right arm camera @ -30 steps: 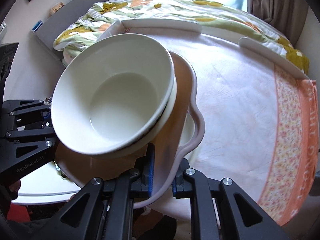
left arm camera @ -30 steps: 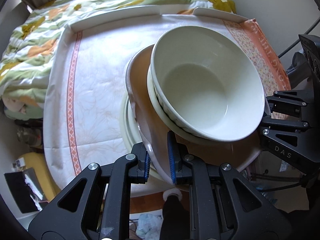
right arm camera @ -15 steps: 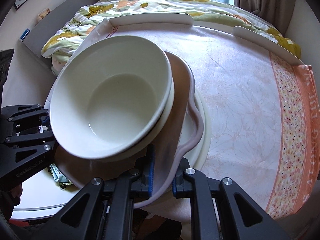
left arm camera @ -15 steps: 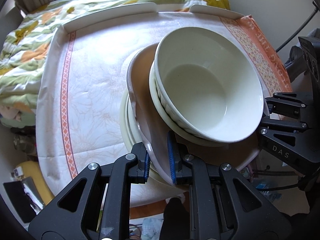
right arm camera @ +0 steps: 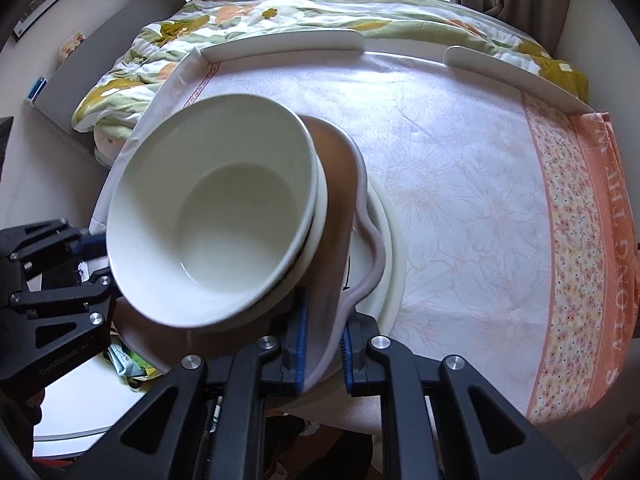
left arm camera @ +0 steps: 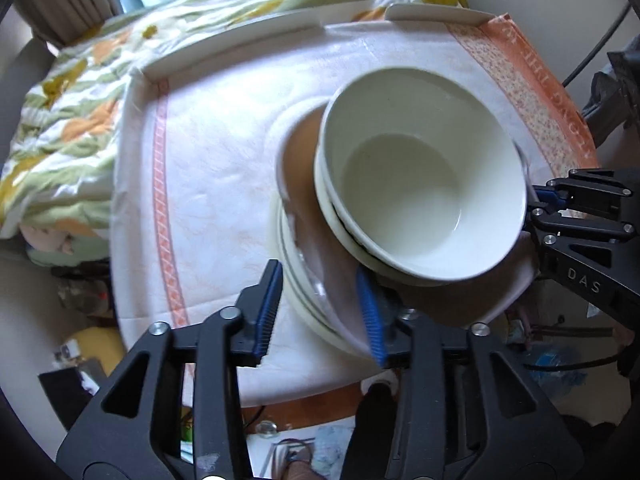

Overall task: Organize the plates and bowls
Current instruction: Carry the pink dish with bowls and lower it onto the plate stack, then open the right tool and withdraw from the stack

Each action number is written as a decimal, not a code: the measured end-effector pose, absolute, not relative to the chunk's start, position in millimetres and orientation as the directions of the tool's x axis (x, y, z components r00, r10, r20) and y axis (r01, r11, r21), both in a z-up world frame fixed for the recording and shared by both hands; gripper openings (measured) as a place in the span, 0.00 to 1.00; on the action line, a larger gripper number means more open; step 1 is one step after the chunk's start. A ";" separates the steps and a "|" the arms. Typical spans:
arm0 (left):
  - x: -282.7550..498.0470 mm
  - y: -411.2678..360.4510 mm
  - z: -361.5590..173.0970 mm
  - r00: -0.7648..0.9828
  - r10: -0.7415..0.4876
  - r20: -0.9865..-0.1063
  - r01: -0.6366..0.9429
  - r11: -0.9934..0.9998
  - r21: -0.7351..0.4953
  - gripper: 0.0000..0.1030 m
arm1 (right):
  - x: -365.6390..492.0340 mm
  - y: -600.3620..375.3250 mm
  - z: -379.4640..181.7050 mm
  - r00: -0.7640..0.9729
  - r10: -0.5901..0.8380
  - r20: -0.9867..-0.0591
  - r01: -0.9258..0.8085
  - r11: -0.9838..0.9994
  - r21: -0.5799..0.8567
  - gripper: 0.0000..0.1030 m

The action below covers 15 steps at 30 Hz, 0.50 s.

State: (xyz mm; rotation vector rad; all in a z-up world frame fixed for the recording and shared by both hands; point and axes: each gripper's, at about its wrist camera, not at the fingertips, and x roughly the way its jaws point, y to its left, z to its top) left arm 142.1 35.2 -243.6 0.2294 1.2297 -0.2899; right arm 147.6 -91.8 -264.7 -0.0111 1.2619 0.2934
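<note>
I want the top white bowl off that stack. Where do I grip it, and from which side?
Take the top white bowl by its thin upper rim, one finger inside and one outside, coming down from above. It nests inside a second bowl, so its lower wall is hidden. Go for the far rim: the near sides are crowded by the left gripper, its jaws opening, and the right gripper.

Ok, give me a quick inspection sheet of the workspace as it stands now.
Surface: tablecloth, white with orange border, over a railed table.
Job's things: two nested white bowls sit on a brown wavy-rimmed plate, above cream plates.
Clutter: nothing seen on the cloth.
Grippers: left gripper opening, plate rim between its fingers; right gripper shut on the brown plate's rim.
Cables: dark cable at the right wall.
Surroundings: floral quilt, curtains, floor items.
</note>
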 end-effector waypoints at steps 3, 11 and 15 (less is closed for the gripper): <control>137.4 40.6 -234.6 0.303 -0.112 -0.947 0.334 0.943 -0.004 0.37 | 143.4 -96.6 -256.9 0.272 0.217 -0.938 -0.203 0.965 0.164 0.12; 106.2 41.7 -202.0 0.352 -0.170 -0.920 0.301 0.952 -0.061 0.38 | 114.4 -111.2 -219.0 0.347 0.246 -0.905 -0.183 0.964 0.192 0.12; 86.2 36.4 -157.8 0.478 -0.204 -0.854 0.275 0.958 -0.075 0.39 | 95.9 -118.8 -183.7 0.435 0.245 -0.867 -0.200 0.965 0.172 0.12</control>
